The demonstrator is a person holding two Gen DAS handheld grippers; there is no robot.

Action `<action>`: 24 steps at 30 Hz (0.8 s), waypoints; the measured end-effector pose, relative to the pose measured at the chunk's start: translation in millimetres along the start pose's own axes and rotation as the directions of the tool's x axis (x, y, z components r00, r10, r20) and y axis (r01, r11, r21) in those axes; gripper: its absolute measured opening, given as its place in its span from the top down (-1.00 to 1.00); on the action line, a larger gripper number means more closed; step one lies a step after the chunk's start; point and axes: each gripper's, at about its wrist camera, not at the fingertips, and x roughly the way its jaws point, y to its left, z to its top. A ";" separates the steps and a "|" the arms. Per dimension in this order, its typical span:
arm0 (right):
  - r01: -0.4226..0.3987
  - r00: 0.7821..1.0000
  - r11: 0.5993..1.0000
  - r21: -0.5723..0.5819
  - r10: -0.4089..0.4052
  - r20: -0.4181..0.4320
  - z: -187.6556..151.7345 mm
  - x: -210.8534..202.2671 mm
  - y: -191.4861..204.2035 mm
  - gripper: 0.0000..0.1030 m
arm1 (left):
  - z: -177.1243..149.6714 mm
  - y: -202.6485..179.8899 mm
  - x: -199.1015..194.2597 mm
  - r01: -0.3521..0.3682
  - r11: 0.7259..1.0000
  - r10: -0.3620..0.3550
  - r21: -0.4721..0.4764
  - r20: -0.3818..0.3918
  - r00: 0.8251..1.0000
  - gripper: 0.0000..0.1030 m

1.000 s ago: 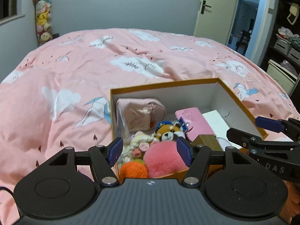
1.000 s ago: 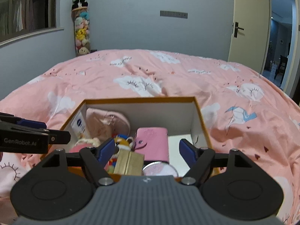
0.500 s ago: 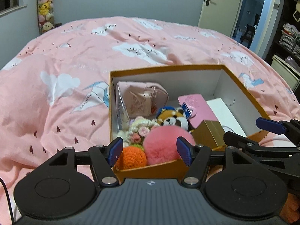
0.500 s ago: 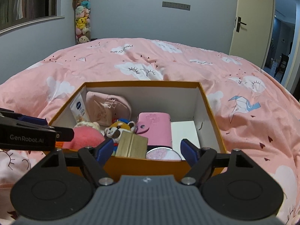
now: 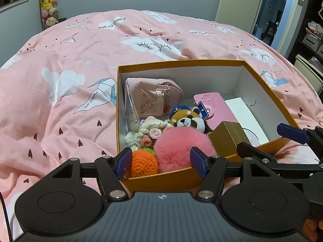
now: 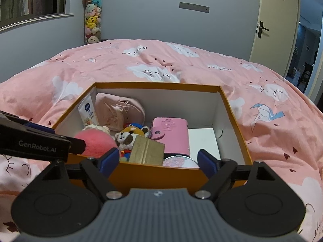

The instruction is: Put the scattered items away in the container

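Note:
An orange box (image 5: 181,62) (image 6: 153,85) sits on the pink bed. Inside lie a pink pompom (image 5: 181,149) (image 6: 94,142), an orange crochet ball (image 5: 143,163), a panda plush (image 5: 189,120) (image 6: 129,136), a pink wallet (image 5: 214,109) (image 6: 171,135), a gold box (image 5: 228,139) (image 6: 146,151), a pink pouch (image 5: 153,98) (image 6: 119,111), a cream tube (image 6: 87,112) and a round compact (image 6: 179,162). My left gripper (image 5: 161,163) is open and empty just before the box's near wall. My right gripper (image 6: 157,161) is open and empty at the same wall, to the right.
The pink quilt (image 5: 60,92) spreads all around the box. A column of plush toys (image 6: 92,18) stands at the far wall. A door (image 6: 276,26) is ajar at the right, with shelves (image 5: 313,38) beyond.
Both grippers have drawn back and risen from the box, so more of its inside and near wall shows. Both stay open and empty.

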 end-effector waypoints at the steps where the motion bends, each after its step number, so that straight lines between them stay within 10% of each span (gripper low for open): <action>1: -0.001 1.000 1.000 0.001 0.001 0.000 -0.2 0.1 0.1 -0.67 | 0.3 0.2 0.4 -0.001 1.000 0.001 0.000 -0.001 1.000 -0.47; 24: -0.005 1.000 1.000 0.005 0.005 0.000 -0.5 0.8 -0.2 -0.68 | -0.2 0.3 2.3 -0.011 1.000 0.012 0.004 -0.006 1.000 -0.47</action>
